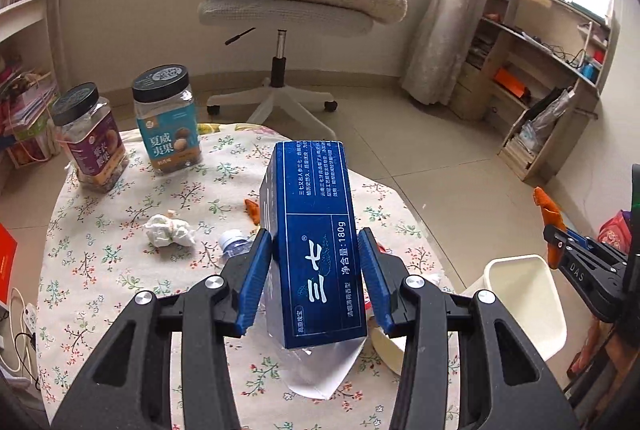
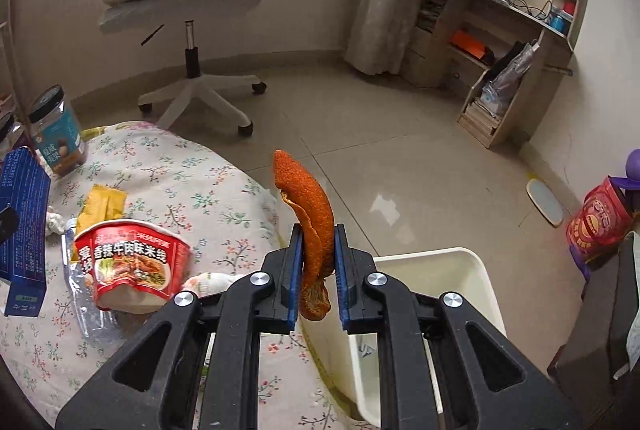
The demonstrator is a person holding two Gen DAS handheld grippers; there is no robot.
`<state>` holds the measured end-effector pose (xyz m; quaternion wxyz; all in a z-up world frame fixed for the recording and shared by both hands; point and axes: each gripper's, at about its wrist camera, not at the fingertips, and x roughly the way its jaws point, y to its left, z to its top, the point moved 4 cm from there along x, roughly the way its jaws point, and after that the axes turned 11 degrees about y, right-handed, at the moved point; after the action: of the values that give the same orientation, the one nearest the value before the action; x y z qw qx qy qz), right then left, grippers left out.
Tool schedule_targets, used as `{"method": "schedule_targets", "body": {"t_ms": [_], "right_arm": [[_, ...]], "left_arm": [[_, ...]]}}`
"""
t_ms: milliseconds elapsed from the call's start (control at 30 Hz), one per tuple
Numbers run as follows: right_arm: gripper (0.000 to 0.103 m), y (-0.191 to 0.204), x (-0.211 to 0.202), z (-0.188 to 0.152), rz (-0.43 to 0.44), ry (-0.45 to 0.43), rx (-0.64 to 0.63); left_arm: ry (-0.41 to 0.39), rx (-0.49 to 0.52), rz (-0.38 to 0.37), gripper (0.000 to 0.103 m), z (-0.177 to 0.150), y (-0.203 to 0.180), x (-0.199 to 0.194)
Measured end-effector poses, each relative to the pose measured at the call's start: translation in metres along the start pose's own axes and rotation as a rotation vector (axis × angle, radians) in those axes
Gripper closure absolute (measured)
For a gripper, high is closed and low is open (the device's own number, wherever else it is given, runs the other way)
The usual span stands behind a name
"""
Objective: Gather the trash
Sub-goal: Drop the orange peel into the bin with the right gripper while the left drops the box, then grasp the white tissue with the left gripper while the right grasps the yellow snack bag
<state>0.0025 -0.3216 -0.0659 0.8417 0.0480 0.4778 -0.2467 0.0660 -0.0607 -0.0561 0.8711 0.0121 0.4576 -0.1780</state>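
Right gripper [image 2: 318, 266] clenched on orange peel [image 2: 310, 214], held above the white bin [image 2: 460, 270] just beside the table's [image 2: 192, 170] near edge. Left gripper [image 1: 316, 270] clamps a blue toothpaste box [image 1: 316, 230] over the table. Step judged: carry to bin. Next: release over the opening.

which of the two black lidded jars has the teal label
The right-hand jar, nearer the office chair; the left jar carries a dark purple label.

Blue toothpaste box [image 1: 316, 242] and orange peel [image 2: 310, 226] upright, beside white bin [image 2: 460, 270].
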Motion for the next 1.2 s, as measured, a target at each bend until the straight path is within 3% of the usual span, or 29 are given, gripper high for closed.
{"method": "schedule_targets", "body": {"t_ms": [167,200,233,300,433,667,767,800,867,967,1200], "right_arm": [[0.083,-0.054,0.011,-0.007,-0.103,0.041,0.085],[0.068,-0.062,0.010,-0.008,-0.126,0.033,0.107],[0.043,-0.071,0.007,-0.009,-0.149,0.014,0.131],[0.020,-0.089,-0.003,-0.010,-0.203,-0.045,0.174],[0.008,-0.121,-0.011,-0.010,-0.235,-0.090,0.264],[0.007,-0.170,-0.015,-0.011,-0.211,-0.113,0.409],[0.007,-0.186,-0.022,-0.016,-0.151,-0.137,0.494],[0.007,-0.189,-0.023,-0.017,-0.138,-0.142,0.509],[0.007,-0.190,-0.024,-0.017,-0.124,-0.146,0.516],[0.007,-0.180,-0.022,-0.014,-0.101,-0.140,0.493],[0.007,-0.108,-0.020,-0.005,-0.043,-0.116,0.309]], "left_arm": [[0.013,0.046,-0.062,0.058,-0.002,-0.034,0.010],[0.019,0.054,-0.081,0.058,-0.002,-0.041,0.013],[0.025,0.063,-0.097,0.058,-0.003,-0.048,0.015],[0.036,0.083,-0.134,0.058,-0.006,-0.066,0.020],[0.091,0.097,-0.260,0.058,-0.013,-0.109,0.038],[0.189,0.130,-0.446,0.058,-0.029,-0.208,0.071],[0.266,0.105,-0.566,0.055,-0.035,-0.244,0.087],[0.305,0.093,-0.618,0.042,-0.037,-0.252,0.092],[0.376,0.070,-0.662,0.034,-0.041,-0.259,0.101],[0.364,0.089,-0.614,0.034,-0.040,-0.246,0.095],[0.181,0.141,-0.246,0.029,-0.008,-0.156,0.065]]}}
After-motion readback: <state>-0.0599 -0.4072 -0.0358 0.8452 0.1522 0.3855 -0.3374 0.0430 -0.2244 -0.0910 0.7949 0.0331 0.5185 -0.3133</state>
